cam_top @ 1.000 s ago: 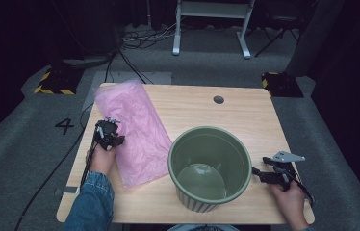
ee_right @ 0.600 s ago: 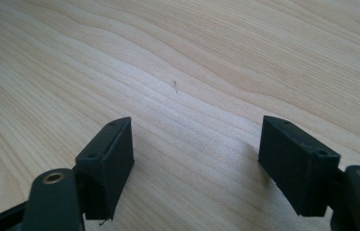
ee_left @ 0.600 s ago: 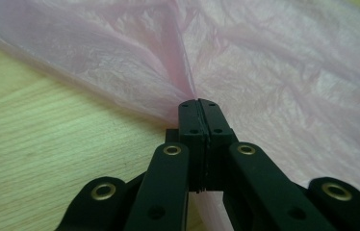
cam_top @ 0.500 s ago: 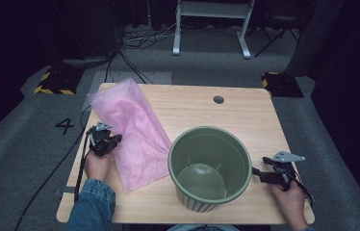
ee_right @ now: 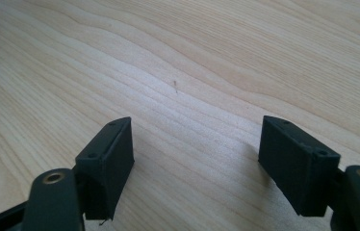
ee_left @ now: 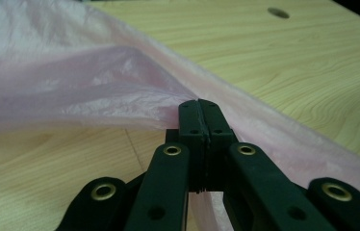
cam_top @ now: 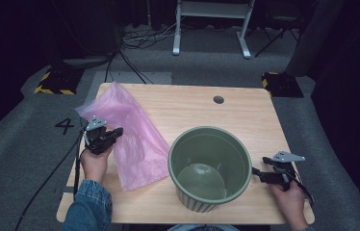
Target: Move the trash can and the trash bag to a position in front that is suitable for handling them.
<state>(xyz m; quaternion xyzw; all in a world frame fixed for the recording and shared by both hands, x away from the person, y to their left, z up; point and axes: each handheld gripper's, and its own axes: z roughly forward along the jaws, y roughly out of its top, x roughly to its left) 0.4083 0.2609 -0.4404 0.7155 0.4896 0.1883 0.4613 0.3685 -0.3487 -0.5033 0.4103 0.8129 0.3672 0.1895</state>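
High view, from the left: the left tongs (cam_top: pixel 115 133) sit near the desk's (cam_top: pixel 187 108) left edge, clamped tight on a fold of the pink plastic bag (cam_top: pixel 135 139), which spreads from the far left corner toward the front edge. Left gripper view shows the film (ee_left: pixel 72 82) pinched and lifted off the wood. Right of the bag stands a green pot (cam_top: pixel 210 168). Beside the pot's right wall, the right tongs (cam_top: pixel 255 172) gape wide, holding nothing.

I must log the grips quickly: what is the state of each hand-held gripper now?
Left hand-held gripper: closed on the thin pink plastic bag.
Right hand-held gripper: open, holding nothing.
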